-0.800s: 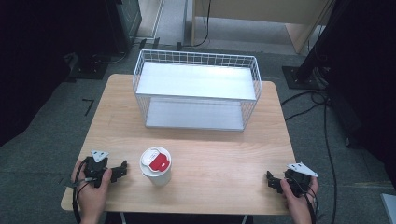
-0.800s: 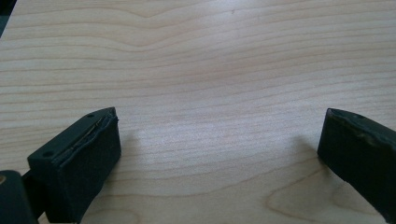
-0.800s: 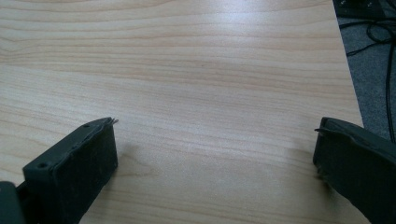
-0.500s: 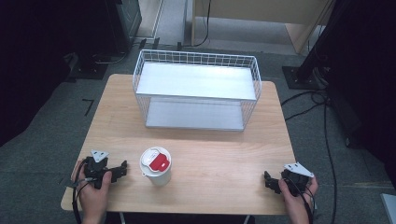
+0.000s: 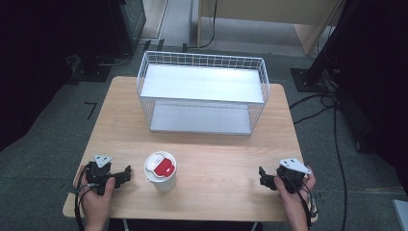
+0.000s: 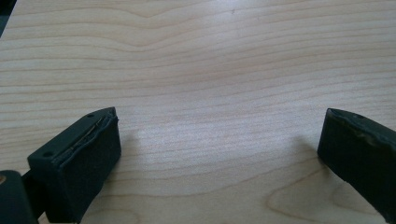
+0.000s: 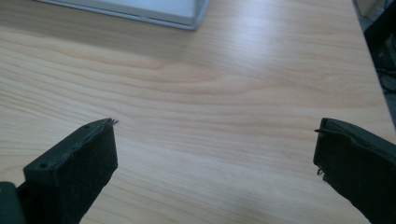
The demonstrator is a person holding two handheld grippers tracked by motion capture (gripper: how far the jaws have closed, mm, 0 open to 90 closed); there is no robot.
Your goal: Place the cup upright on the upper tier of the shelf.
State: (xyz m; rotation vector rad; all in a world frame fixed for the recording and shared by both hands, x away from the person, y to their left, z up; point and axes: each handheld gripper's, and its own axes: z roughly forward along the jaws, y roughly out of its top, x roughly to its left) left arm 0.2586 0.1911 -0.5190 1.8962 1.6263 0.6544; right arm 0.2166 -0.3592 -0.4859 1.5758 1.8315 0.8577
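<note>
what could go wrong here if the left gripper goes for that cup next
The cup stands upright and looks tall for its base, so a sideways nudge from the open left gripper might tip it. It also sits near the table's front edge, so a push could send it off. The wire shelf has a low opening; a tall cup may catch the wires.

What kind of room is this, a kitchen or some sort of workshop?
Probably a lab or test room, not a kitchen: a bare light wooden table stands on grey carpet, black equipment stands and loose cables surround it, and it bears a white wire two-tier rack.
</note>
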